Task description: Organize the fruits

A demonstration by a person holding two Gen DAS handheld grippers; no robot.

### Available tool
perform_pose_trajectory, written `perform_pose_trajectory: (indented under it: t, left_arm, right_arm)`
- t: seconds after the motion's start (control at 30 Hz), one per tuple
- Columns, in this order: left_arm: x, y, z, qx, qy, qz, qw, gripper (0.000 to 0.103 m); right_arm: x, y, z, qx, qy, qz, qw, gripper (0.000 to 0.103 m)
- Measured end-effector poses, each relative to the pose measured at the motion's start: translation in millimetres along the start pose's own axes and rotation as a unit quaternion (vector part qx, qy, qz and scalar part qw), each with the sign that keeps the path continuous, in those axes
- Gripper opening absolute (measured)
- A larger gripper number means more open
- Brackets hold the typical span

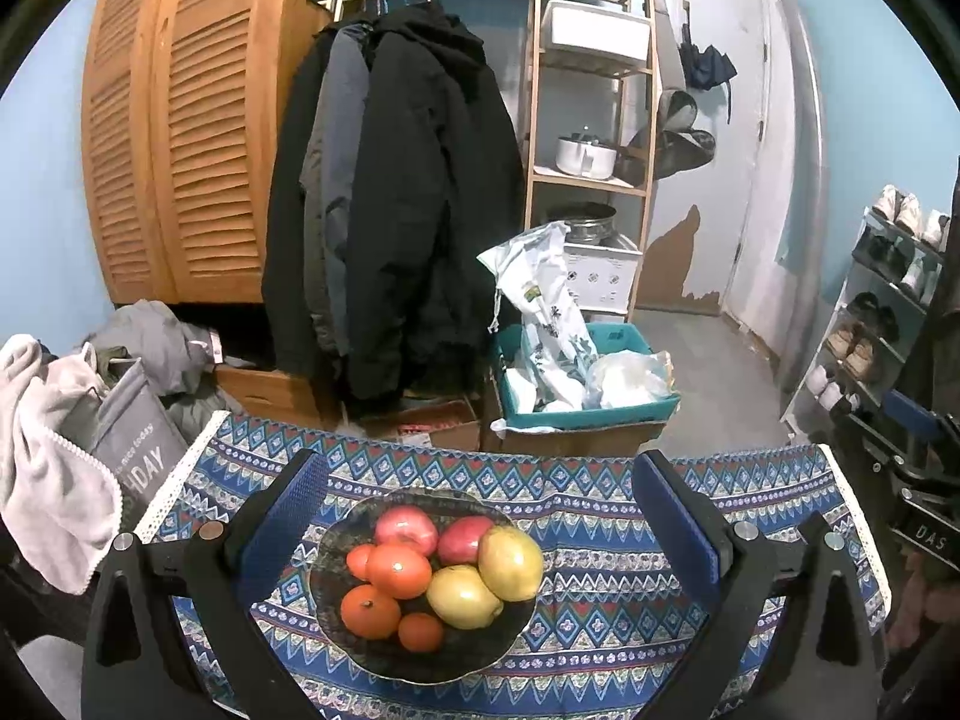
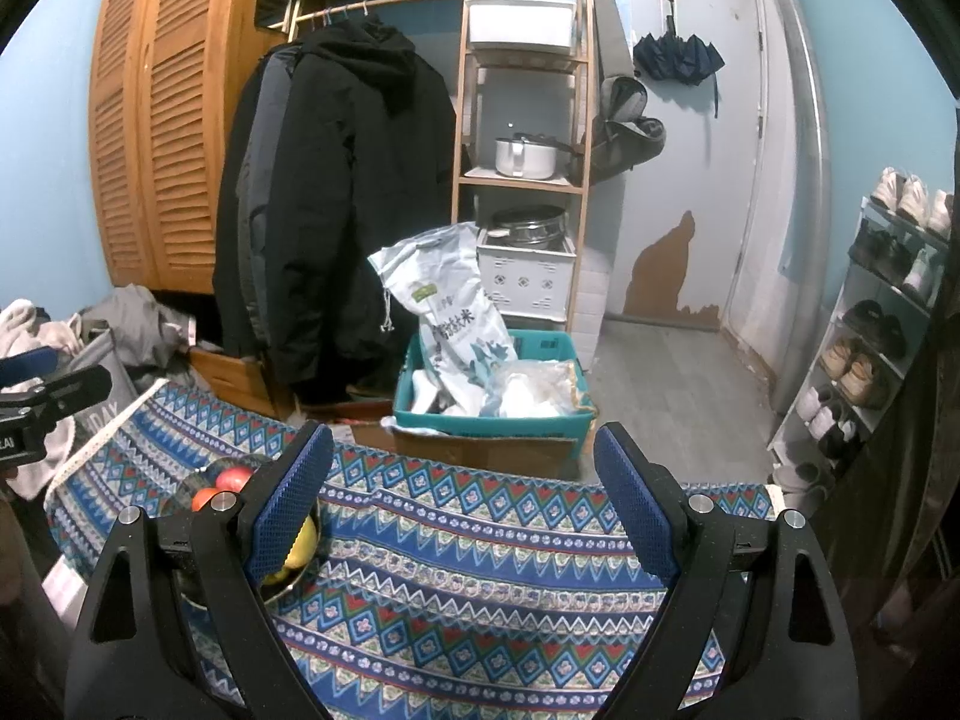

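Left wrist: grey bag point(image 1: 141, 450), "HDAY".

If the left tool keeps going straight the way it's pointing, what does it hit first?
Most likely the fruit in the dark bowl: the open left tool straddles it, with the red apples nearest its centre line. Depth is unclear, so it might pass just above them.

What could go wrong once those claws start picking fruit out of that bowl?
The fruits are heaped in the dark bowl; lifting one yellow fruit could set its neighbours, such as the orange fruit, rolling. The patterned cloth looks loose and might drag or bunch if a gripper catches it.
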State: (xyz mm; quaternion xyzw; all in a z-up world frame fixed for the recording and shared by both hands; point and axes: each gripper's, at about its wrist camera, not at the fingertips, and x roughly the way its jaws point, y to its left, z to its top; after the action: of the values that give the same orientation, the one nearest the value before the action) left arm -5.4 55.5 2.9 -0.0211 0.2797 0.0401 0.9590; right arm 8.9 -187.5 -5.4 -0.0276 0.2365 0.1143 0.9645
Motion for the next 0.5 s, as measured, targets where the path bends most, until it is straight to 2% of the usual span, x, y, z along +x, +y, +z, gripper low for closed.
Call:
perform_pose_trajectory:
  t: [0.5]
  left_arm:
    - [-2.1, -1.9, -1.5, 0.001, 0.0, 0.011, 0.9999, 0.102]
  right_arm:
    - [-0.4, 0.2, 0.3, -0.001, 0.0, -0.001, 1.0, 0.087]
